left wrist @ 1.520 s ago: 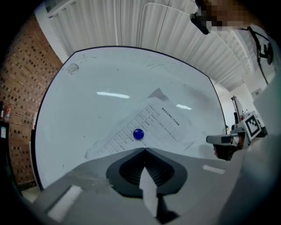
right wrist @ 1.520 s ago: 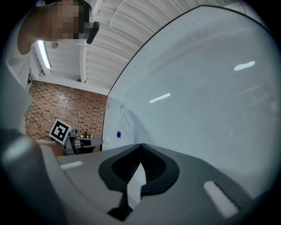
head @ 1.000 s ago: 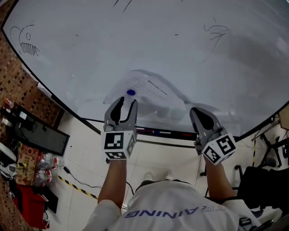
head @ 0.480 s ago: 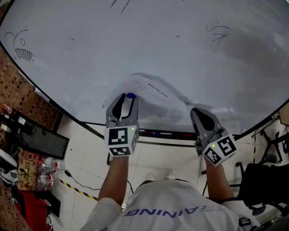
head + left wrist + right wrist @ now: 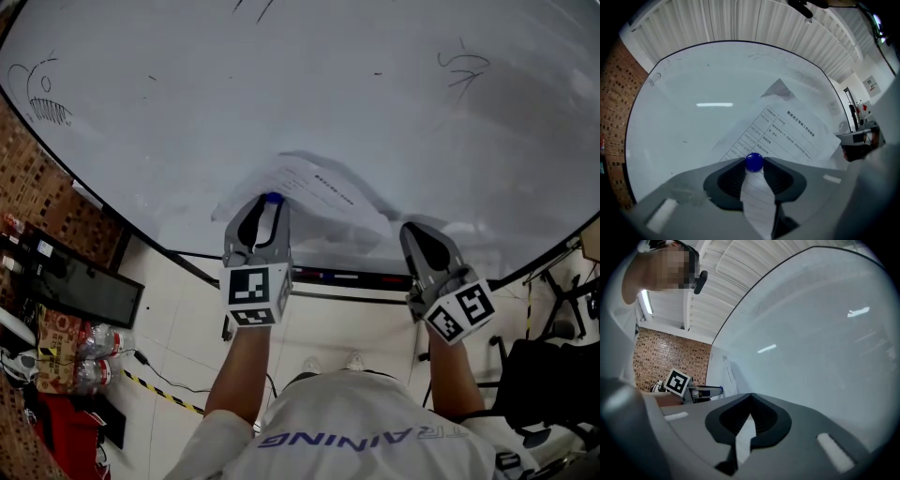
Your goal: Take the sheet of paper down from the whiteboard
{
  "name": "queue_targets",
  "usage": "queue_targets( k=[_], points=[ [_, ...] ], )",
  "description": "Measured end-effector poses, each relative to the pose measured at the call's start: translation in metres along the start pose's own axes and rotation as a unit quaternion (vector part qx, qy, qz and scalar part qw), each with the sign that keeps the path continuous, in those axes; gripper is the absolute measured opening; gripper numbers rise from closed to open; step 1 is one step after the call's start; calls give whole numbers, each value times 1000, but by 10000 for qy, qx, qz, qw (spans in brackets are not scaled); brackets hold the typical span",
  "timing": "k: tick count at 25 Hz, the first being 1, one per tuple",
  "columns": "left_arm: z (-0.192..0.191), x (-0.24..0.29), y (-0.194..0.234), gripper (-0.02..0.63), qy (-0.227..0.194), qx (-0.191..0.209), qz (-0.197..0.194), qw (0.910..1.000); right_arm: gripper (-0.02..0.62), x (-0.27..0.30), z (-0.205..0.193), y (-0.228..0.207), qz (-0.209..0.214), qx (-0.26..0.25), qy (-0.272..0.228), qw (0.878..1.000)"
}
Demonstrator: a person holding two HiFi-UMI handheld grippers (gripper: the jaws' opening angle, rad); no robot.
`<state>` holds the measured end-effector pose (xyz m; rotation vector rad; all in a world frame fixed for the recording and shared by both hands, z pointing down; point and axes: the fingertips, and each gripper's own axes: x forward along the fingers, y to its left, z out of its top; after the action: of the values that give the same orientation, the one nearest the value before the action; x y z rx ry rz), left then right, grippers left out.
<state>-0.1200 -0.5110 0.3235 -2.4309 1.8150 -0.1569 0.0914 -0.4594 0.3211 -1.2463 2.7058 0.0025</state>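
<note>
A printed sheet of paper [image 5: 323,192] hangs crumpled on the whiteboard [image 5: 281,84], pinned by a round blue magnet [image 5: 273,198]. My left gripper [image 5: 267,208] points level at the board. Its jaws are closing, and the magnet [image 5: 753,161] sits between the fingertips and touches both. The sheet [image 5: 792,133] spreads up and right from there. My right gripper [image 5: 412,234] is shut at the sheet's lower right corner, which bulges off the board. In the right gripper view a white strip of paper [image 5: 746,434] shows between the jaws of that gripper [image 5: 750,397].
The board's tray ledge [image 5: 328,277] runs just below both grippers. Marker doodles [image 5: 42,94] sit at the board's far left. On the floor lie a black case [image 5: 84,281] and water bottles [image 5: 89,342] at the left, with a chair [image 5: 553,375] at the right.
My left gripper moved forward to the blue magnet and its jaws narrowed around it. The right gripper stayed where it was, shut at the sheet's corner.
</note>
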Motion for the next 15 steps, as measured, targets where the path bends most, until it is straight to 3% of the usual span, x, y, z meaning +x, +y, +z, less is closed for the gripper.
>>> queue_targets(
  k=[5,6,8,9,15],
  points=[
    [3,1,-1,130,-57,-66,-47,10000,8,-4,6,10,269,18,-195,9994],
    [2,1,-1,130,-46,-82,-59,9999,34,-4,6,16,402,2,-211,9990],
    [1,0,-1,130,-6,-108,-70,9999,145,-2,3,27,596,-96,-125,9981],
    [1,0,-1,130,4,-115,-68,9999,163,0,1,31,637,-170,-56,9978],
    [1,0,-1,130,2,-151,-75,9999,173,13,-1,34,675,-259,66,9974]
  ],
)
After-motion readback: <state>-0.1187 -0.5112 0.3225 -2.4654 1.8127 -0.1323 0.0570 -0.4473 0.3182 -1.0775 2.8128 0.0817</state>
